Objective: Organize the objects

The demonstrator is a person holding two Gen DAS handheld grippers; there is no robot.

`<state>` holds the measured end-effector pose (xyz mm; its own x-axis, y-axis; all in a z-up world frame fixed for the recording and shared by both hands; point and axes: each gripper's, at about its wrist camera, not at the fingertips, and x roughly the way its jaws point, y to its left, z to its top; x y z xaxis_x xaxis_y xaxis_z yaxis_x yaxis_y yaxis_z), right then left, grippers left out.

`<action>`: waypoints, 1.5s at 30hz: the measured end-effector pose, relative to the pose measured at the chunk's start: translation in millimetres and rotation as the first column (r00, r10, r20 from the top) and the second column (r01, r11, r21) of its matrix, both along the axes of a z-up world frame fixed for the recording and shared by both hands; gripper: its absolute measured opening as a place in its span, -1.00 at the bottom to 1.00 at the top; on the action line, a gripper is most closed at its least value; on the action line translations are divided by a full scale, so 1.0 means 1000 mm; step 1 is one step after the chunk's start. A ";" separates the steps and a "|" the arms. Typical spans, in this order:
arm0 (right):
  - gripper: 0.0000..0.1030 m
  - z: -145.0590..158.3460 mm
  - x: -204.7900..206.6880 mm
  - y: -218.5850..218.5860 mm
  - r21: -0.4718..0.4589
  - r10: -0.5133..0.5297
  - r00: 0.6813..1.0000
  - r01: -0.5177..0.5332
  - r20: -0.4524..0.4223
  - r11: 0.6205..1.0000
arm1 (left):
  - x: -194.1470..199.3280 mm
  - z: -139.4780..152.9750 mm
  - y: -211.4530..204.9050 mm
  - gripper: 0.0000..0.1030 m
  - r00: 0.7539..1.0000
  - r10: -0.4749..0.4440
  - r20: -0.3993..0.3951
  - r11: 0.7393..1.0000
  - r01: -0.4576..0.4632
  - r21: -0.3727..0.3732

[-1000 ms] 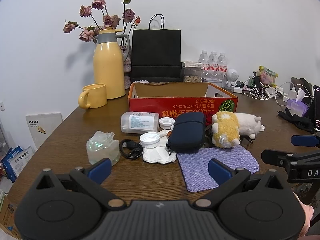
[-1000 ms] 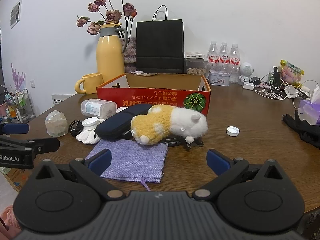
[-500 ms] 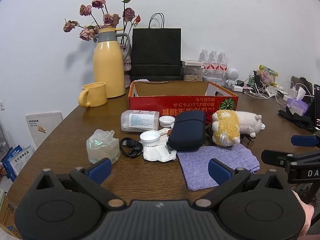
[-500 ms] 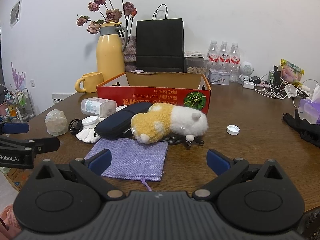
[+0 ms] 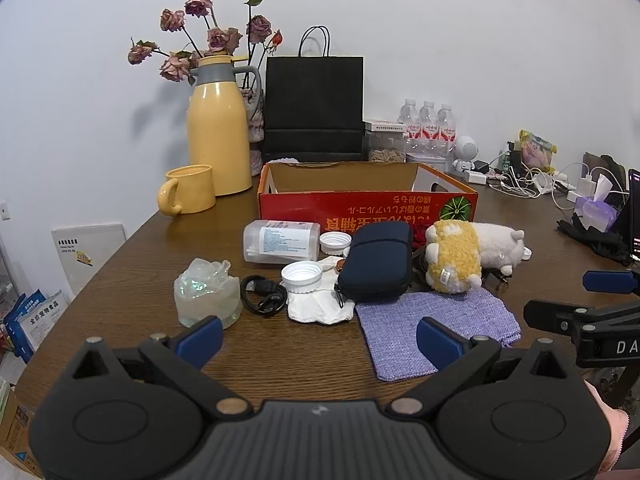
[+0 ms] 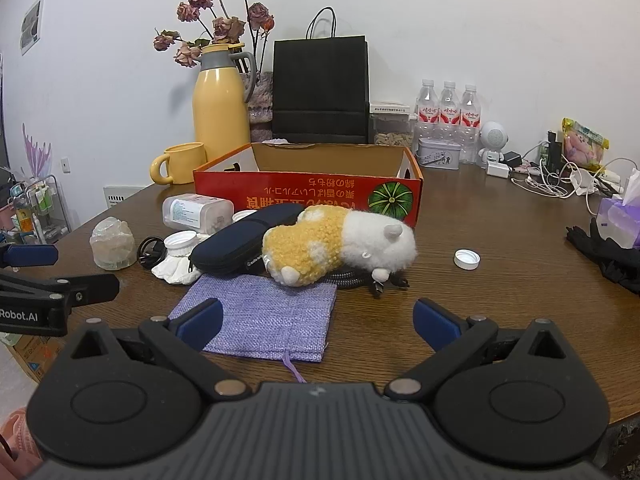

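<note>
Nearest the cameras, the left claw (image 5: 318, 338) and the right claw (image 6: 318, 322) both hover low over the near edge of the brown tabletop (image 5: 288, 356), each with its blue-padded fingers spread wide and nothing between them. Just past them lies a flat purple woven pouch (image 6: 262, 322), its drawstring trailing toward the edge.

Behind the pouch sits a loose cluster. From the left in the left wrist view: a crumpled clear plastic lump (image 5: 207, 298), a coiled black cable (image 5: 264, 300), a white screw cap (image 5: 302, 276) resting on a wad of white tissue (image 5: 320, 306), and a dark blue zip case (image 5: 378, 266). Beside the case lies a yellow-and-white plush toy (image 6: 340, 242) on its side, over a dark braided cable (image 6: 352, 280). A clear plastic bottle (image 5: 282, 240) lies on its side behind the caps, with a second white cap (image 5: 335, 242) just beside its mouth. A lone white bottle cap (image 6: 467, 259) sits well apart to the right.

Farther back stands an open red cardboard box (image 5: 368, 204) (its printing is upside down); its inside floor is hidden. Beyond it are a yellow mug (image 5: 190, 194), a yellow thermos jug (image 5: 218, 132) with dried roses (image 5: 208, 32) behind it, a black paper bag (image 5: 314, 106) and three water bottles (image 6: 448, 114) against the white wall.
</note>
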<state>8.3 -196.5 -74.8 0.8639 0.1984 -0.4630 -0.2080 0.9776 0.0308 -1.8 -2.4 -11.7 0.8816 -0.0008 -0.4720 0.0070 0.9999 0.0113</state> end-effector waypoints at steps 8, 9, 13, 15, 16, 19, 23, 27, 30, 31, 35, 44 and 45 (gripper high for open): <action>1.00 0.000 0.000 0.000 0.000 0.000 1.000 0.000 0.000 1.000 | 0.000 0.000 0.000 1.00 1.000 0.000 0.000 1.000 0.000 0.000; 1.00 0.000 0.000 0.000 0.000 0.000 1.000 0.000 0.000 1.000 | 0.000 0.000 0.000 1.00 1.000 0.000 0.000 1.000 0.000 0.000; 1.00 0.000 0.000 0.000 0.000 -0.001 1.000 0.001 -0.001 1.000 | 0.000 0.000 0.000 1.00 1.000 -0.001 0.000 1.000 0.001 0.000; 1.00 0.000 0.000 0.000 0.000 -0.001 1.000 0.001 0.000 1.000 | 0.000 0.000 0.000 1.00 1.000 -0.001 0.001 1.000 0.001 0.000; 1.00 0.000 0.000 0.001 0.000 -0.001 1.000 0.001 0.000 1.000 | 0.000 0.000 0.000 1.00 1.000 -0.001 0.000 1.000 0.001 0.001; 1.00 0.000 0.000 0.001 0.000 -0.001 1.000 0.001 -0.001 1.000 | 0.000 0.000 0.000 1.00 1.000 -0.001 -0.001 1.000 0.001 0.000; 1.00 -0.001 0.001 0.000 -0.004 -0.003 1.000 0.003 -0.002 1.000 | 0.000 0.000 0.000 1.00 1.000 -0.001 0.000 1.000 0.001 0.000; 1.00 -0.003 0.003 -0.003 -0.009 -0.012 1.000 0.012 -0.005 1.000 | 0.004 -0.001 0.003 1.00 1.000 0.006 0.004 1.000 -0.006 0.003; 1.00 -0.004 0.006 -0.007 -0.018 -0.023 1.000 0.023 -0.001 1.000 | 0.010 -0.003 0.013 1.00 1.000 0.028 0.000 0.999 -0.028 -0.024; 1.00 -0.005 0.007 -0.009 -0.021 -0.027 1.000 0.027 0.002 0.999 | 0.012 -0.003 0.016 1.00 0.999 0.036 -0.002 0.999 -0.036 -0.033; 1.00 -0.008 0.013 -0.018 -0.050 -0.038 0.999 0.038 0.000 0.998 | 0.024 -0.004 0.028 1.00 0.997 0.073 -0.017 0.996 -0.073 -0.043; 1.00 -0.009 0.039 -0.051 -0.099 -0.037 0.999 0.038 0.014 0.994 | 0.049 -0.005 0.052 1.00 0.982 0.188 -0.002 0.982 -0.188 -0.032; 1.00 -0.010 0.044 -0.056 -0.100 -0.039 0.999 0.040 0.012 0.994 | 0.053 -0.005 0.054 1.00 0.980 0.199 -0.007 0.979 -0.200 -0.032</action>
